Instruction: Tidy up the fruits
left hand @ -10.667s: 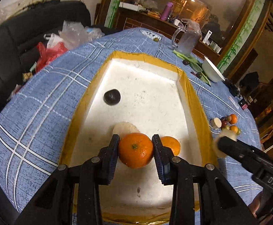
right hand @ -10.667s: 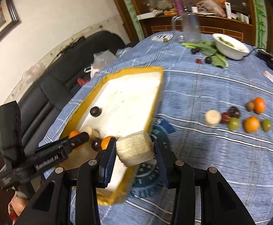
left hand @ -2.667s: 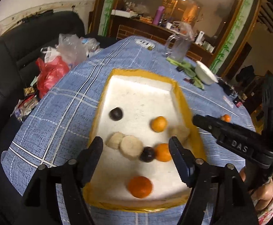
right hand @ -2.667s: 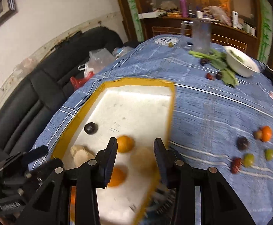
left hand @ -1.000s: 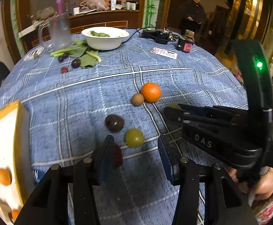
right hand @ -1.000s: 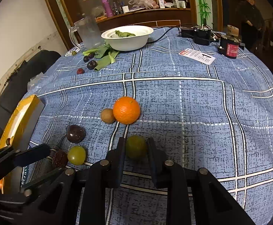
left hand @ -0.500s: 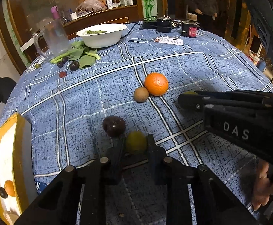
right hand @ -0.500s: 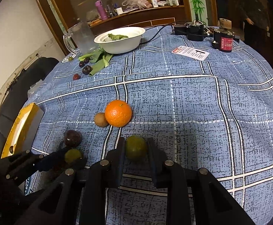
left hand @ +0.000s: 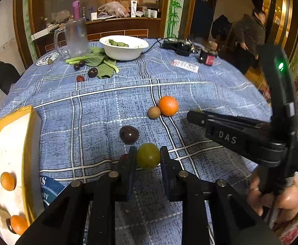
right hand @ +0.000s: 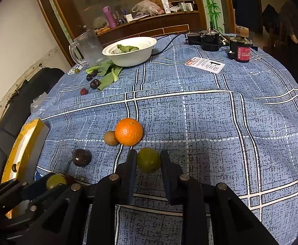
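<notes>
My left gripper (left hand: pixel 148 156) is shut on a yellow-green fruit (left hand: pixel 148 156) and holds it over the blue checked cloth. My right gripper (right hand: pixel 148 160) is shut on a darker green fruit (right hand: pixel 149 160). An orange (right hand: pixel 129 131), a small brown kiwi-like fruit (right hand: pixel 110 138) and a dark plum (right hand: pixel 81 157) lie on the cloth just beyond both grippers. A small red fruit (left hand: pixel 123 156) peeks out left of my left fingers. The white foam tray with yellow taped rim (left hand: pixel 29 143) at the left holds oranges and dark fruits.
At the far side stand a white bowl of greens (right hand: pixel 130 50), a glass jug (right hand: pixel 87 48), leafy stems and small dark fruits (right hand: pixel 94 83). A paper card (right hand: pixel 205 64), a black charger and a small jar (right hand: pixel 241 50) sit far right. People stand beyond the table.
Both grippers have risen slightly with their green fruits held. The left gripper closed on its fruit about a second ago; before that both placed fruit in the tray.
</notes>
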A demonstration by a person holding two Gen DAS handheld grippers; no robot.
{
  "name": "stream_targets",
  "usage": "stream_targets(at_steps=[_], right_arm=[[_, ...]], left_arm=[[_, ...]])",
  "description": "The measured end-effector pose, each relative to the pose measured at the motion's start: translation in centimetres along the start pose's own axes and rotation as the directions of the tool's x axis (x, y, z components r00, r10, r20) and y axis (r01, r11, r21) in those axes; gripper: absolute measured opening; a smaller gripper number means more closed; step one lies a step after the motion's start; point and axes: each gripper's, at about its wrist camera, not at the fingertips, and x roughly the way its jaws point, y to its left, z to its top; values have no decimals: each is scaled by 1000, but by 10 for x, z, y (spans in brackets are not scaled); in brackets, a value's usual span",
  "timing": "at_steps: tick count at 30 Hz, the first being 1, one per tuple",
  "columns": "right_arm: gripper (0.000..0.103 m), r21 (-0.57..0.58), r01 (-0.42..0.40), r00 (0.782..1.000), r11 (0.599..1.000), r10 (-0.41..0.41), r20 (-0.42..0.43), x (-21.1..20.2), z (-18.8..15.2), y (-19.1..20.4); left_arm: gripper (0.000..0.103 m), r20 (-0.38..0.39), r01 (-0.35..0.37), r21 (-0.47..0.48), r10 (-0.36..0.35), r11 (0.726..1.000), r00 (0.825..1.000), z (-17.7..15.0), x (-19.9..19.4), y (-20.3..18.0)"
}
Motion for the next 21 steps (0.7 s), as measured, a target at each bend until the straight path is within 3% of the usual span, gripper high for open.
stream_targets(at_steps=[6,11,14,16,18,21], right_arm=[[24,-4,-1,1000,1000,1,28,-5,-2,1],[24,-58,95,992,994,-90,88,-14,-6,11],[24,-98,147,983,984,-135,126,-24,-6,26],[24,-107,109,987,988,-95,130,-36,-6,42],[24,-125,13,994,992,0,106,-48,-7,68],[25,-210,-102,991,972,117,59,-57,-10,121]], left_arm=[[22,73,-2,-65,6,998,997,-3,-50,28],[22,140,-110,-151,131,982,981,-19,-104,83],[22,127,-187,-243,222,952,967,-39,-127,130],[22,106,-233,-294,274,927,956,-52,-134,157],[22,73,-278,-346,321,896,944,-67,-138,183],[22,36,-283,-409,326,867,945,-86,-142,211]])
